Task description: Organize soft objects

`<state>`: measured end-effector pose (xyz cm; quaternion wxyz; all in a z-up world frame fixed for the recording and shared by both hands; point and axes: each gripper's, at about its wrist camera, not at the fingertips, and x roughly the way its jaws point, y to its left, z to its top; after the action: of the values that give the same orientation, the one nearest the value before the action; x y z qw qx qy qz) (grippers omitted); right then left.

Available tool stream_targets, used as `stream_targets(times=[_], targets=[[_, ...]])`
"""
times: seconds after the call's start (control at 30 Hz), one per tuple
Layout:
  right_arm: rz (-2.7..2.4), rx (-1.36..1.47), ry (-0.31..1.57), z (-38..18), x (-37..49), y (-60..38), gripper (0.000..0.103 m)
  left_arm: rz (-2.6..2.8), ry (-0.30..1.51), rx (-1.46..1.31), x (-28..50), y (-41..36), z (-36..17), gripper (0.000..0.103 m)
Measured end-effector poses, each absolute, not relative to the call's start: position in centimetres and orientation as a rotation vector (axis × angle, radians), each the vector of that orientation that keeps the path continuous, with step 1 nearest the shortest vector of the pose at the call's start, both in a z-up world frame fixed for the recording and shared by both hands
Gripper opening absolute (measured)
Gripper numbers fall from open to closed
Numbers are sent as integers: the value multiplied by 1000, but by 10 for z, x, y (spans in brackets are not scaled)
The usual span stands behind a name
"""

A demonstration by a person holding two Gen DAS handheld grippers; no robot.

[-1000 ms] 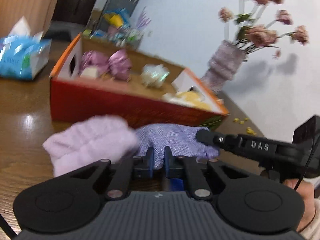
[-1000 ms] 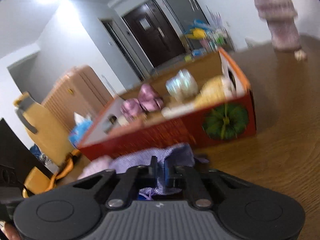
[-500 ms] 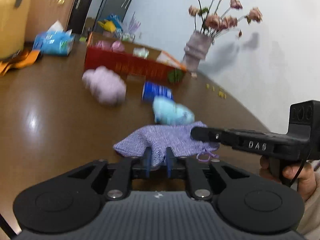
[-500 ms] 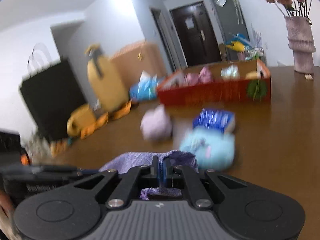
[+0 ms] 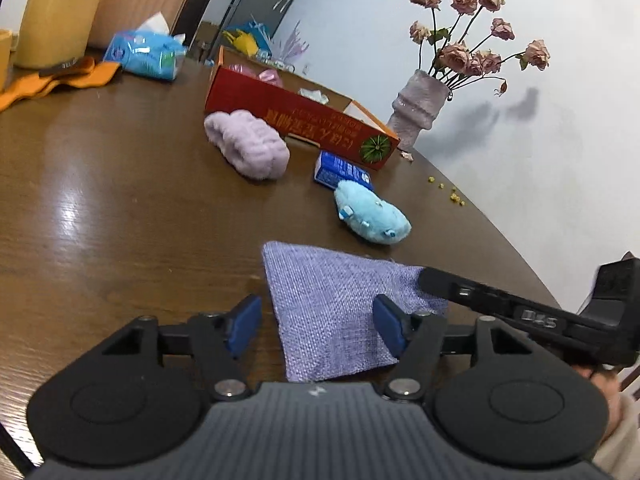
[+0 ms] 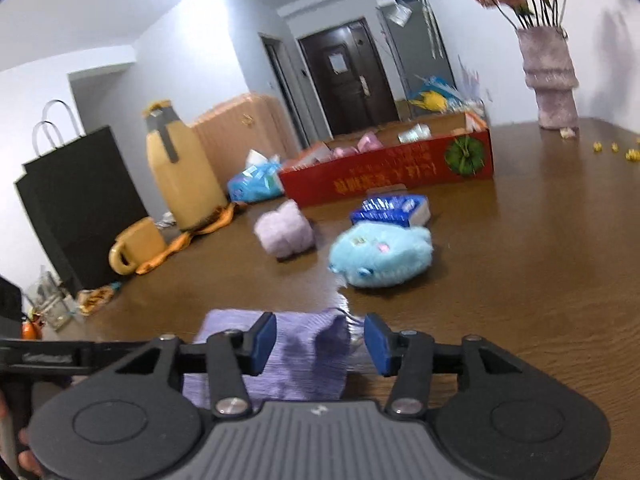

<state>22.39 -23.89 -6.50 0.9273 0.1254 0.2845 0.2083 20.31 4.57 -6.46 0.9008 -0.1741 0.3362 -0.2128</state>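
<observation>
Lavender woven pouch (image 5: 332, 308) lies flat on the wooden bench (image 5: 120, 216), well in front of the red cardboard box (image 5: 296, 120). Left gripper (image 5: 316, 326) hangs over its near edge with jaws spread wide, holding nothing; right gripper (image 6: 320, 340) sits at its other end, jaws likewise wide and empty. Between pouch and box rest a light blue plush toy (image 5: 372, 220), a blue packet (image 5: 342, 170) and a fluffy lilac bundle (image 5: 248, 144)
</observation>
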Motion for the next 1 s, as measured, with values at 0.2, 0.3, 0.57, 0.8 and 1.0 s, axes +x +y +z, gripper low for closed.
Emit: stream_targets(times=[0.2, 0.3, 0.57, 0.8, 1.0], targets=[[452, 302, 614, -80, 232, -234, 40, -461, 726, -457, 208, 56, -70, 42], [442, 290, 618, -82, 231, -232, 26, -474, 728, -457, 206, 56, -71, 32], [420, 204, 610, -78, 225, -223, 8, -498, 701, -423, 205, 46, -65, 12], [432, 216, 503, -37, 241, -234, 4, -555, 622, -391, 233, 41, -33, 10], [378, 115, 361, 38, 351, -251, 4, -613, 517, -270, 353, 1, 37, 10]])
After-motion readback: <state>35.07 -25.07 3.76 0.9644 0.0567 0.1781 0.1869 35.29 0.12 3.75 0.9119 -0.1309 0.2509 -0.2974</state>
